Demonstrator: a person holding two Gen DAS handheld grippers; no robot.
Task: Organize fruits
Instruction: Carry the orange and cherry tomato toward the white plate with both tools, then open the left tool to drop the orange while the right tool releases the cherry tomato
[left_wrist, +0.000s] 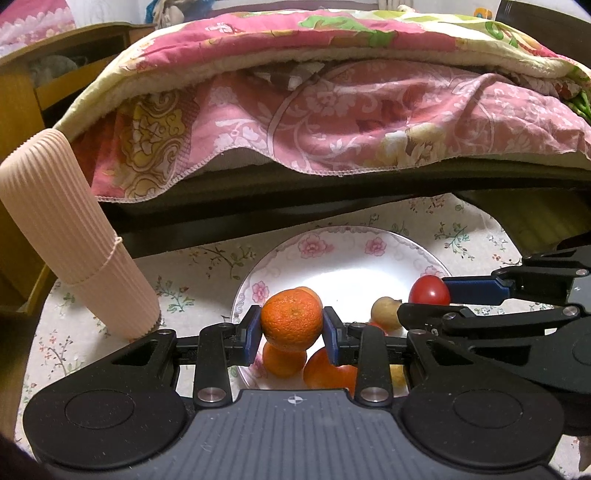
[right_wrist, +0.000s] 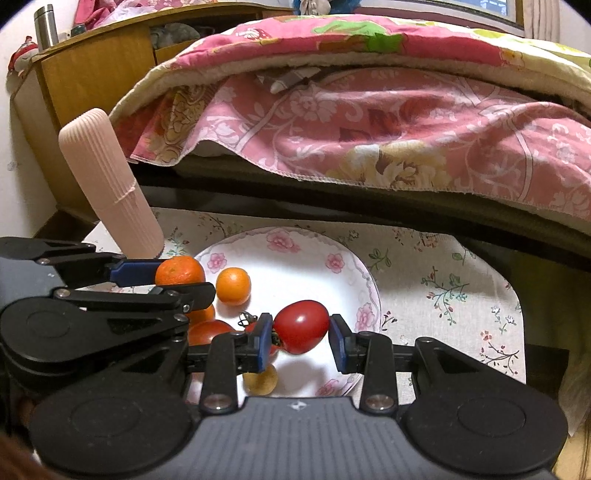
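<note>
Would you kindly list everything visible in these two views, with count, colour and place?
Round orange mandarins: one held, at least three lying on the plate.
Red tomatoes: one held, at least one more on the plate.
Small yellow-brown fruit: one, on the plate.
White floral-rimmed plate: one, on the tablecloth.
Floral tablecloth: one, cream.
Ribbed pink roll: one, left of the plate, leaning.
Pink floral quilt: behind, on the bed.
Left hand-held gripper: shut on a mandarin.
Right hand-held gripper: shut on a tomato.
</note>
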